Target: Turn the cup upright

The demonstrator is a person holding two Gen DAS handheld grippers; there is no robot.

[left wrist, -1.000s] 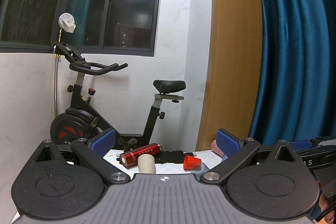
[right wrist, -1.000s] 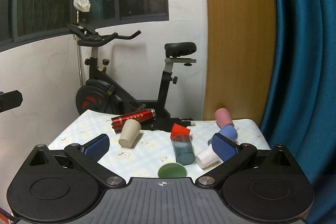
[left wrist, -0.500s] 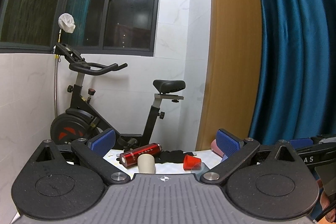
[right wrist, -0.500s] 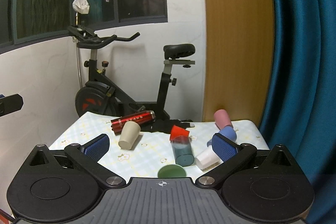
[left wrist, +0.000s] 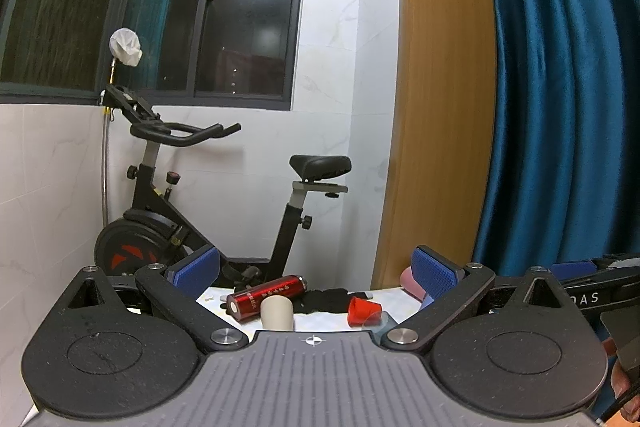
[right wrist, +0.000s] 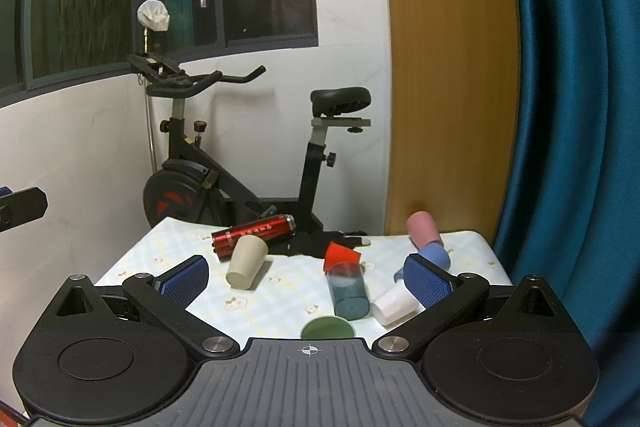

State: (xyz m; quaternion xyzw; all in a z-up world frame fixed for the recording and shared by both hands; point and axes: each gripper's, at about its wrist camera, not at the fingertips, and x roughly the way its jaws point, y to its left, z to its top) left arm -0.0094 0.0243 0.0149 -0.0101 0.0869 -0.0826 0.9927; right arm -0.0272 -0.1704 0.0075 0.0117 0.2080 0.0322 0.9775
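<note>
We hold both tools short of the table [right wrist: 152, 247], which wears a pale checked cloth with small flowers, and nothing is picked up yet, so the step in hand, as we judge it, is choosing a cup and lining up on it. Our left gripper [left wrist: 316, 273] stands wide apart and empty, low at the near edge, so its view shows only the far things. Working across the table, the beige tumbler-shaped plastic cup [right wrist: 246, 261] lies tipped with its mouth toward us, just in front of a red metal flask [right wrist: 252, 231] lying on its side. Next comes a small red plastic cup [right wrist: 342, 255] resting against a translucent dark teal tumbler [right wrist: 348, 291] on its side, with a round green cup [right wrist: 328, 327] nearest us, whose pose we cannot tell. Further right a white cup [right wrist: 394, 303], a blue cup [right wrist: 436, 253] and a pink cup [right wrist: 422, 227] all lie toppled. Our right gripper [right wrist: 306, 281], also spread wide and empty, points between the beige and teal cups. To do this well we should come in low, pinch one cup across its wall near the rim, lift clear of its neighbours before rotating, and set the base down flat; the clustered cups on the right will probably knock each other if we rush.
</note>
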